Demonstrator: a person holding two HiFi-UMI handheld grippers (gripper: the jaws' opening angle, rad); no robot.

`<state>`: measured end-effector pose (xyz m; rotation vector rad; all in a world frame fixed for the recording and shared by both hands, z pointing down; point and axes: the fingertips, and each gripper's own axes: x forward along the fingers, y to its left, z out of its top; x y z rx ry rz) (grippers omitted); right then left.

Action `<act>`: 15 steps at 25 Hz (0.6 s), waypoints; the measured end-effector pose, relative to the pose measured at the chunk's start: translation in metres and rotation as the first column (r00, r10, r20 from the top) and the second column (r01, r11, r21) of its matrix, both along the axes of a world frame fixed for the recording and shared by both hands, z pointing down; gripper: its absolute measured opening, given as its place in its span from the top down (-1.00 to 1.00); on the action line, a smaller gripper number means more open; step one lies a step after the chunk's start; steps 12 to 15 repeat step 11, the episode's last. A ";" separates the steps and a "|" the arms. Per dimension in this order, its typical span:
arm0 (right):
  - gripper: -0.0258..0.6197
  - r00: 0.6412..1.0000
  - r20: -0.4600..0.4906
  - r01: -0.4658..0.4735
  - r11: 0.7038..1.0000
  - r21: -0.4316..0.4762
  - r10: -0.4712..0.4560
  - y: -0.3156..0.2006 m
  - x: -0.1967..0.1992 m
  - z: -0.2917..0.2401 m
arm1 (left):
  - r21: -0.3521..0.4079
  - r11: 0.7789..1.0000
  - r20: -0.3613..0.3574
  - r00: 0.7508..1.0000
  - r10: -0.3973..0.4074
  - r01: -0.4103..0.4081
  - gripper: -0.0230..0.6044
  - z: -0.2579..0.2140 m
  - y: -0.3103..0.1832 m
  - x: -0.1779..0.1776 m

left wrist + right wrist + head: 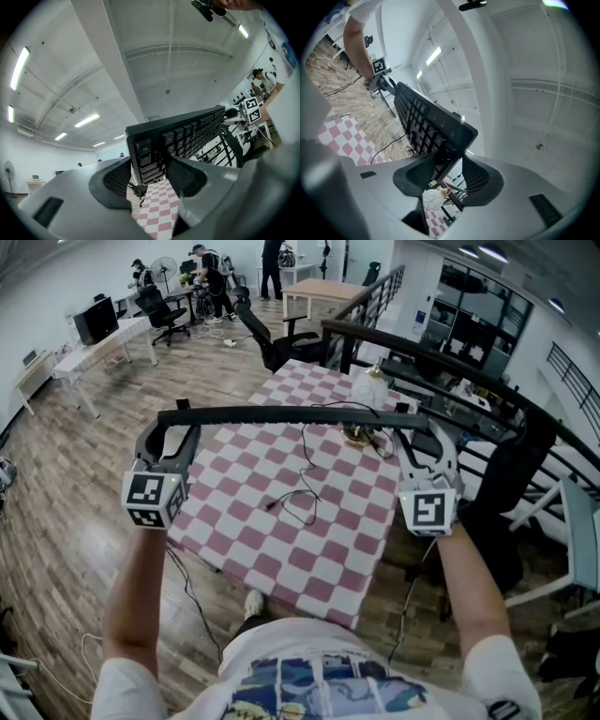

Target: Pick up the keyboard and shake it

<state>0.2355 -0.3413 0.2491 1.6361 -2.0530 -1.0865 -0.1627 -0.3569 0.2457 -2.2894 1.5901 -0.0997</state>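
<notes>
A black keyboard (281,414) hangs in the air above the checkered table (281,549), seen edge-on in the head view as a long dark bar. My left gripper (176,430) is shut on its left end, my right gripper (424,432) on its right end. In the left gripper view the keyboard (187,136) runs away from the left gripper (150,171), keys facing the camera, with the Esc corner between the pads. The right gripper view shows the keyboard (424,119) tilted, its end pinched in the right gripper (445,176). The black cable (305,474) trails down onto the cloth.
A white teapot (368,388) stands near the table's far edge, with a small object (361,435) beside it. A dark railing (487,390) runs along the right. An office chair (272,343) stands beyond the table. People sit at desks far back left.
</notes>
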 end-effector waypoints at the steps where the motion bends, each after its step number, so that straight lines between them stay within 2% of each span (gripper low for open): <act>1: 0.35 1.000 0.000 -0.001 1.000 0.000 0.001 0.000 0.000 0.000 | 0.002 1.000 0.000 1.000 0.000 0.000 0.22 -0.001 0.000 0.000; 15: 0.35 1.000 0.010 0.004 1.000 -0.010 -0.004 -0.005 0.006 0.003 | -0.007 1.000 -0.004 1.000 -0.006 0.005 0.22 0.003 -0.002 0.006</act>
